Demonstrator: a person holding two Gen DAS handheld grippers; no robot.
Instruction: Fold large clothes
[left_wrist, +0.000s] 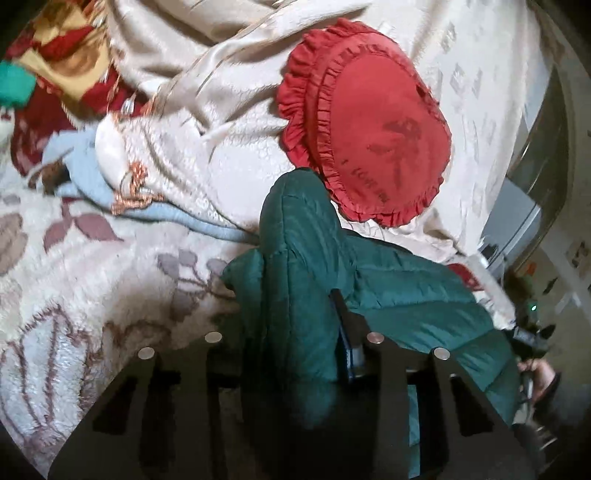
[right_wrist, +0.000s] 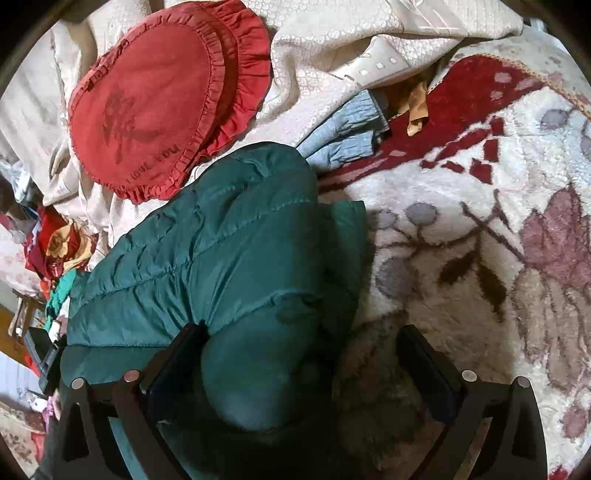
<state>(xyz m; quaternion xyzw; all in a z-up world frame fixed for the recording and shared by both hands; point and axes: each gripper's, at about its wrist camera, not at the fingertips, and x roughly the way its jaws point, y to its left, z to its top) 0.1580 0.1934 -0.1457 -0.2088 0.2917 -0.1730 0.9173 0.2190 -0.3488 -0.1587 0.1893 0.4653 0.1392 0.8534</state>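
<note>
Centrally, green puffer jacket (right_wrist: 221, 258) bunched on floral blanket (right_wrist: 461, 258) of bed, below red heart cushion (left_wrist: 369, 125). Left gripper (left_wrist: 295, 314) fingers narrowed, pinching a jacket fold; right gripper (right_wrist: 299, 339) fingers spread wide, straddling jacket's rounded end. Best gripped at seams, then laid flat. Cushion lettering blurred, possibly "I LOVE YOU".

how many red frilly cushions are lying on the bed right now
1: the red heart cushion lies on the cream bedspread, just beyond the green puffer jacket. Its double ruffle may look like two. Others could be buried under the bedding.
</note>
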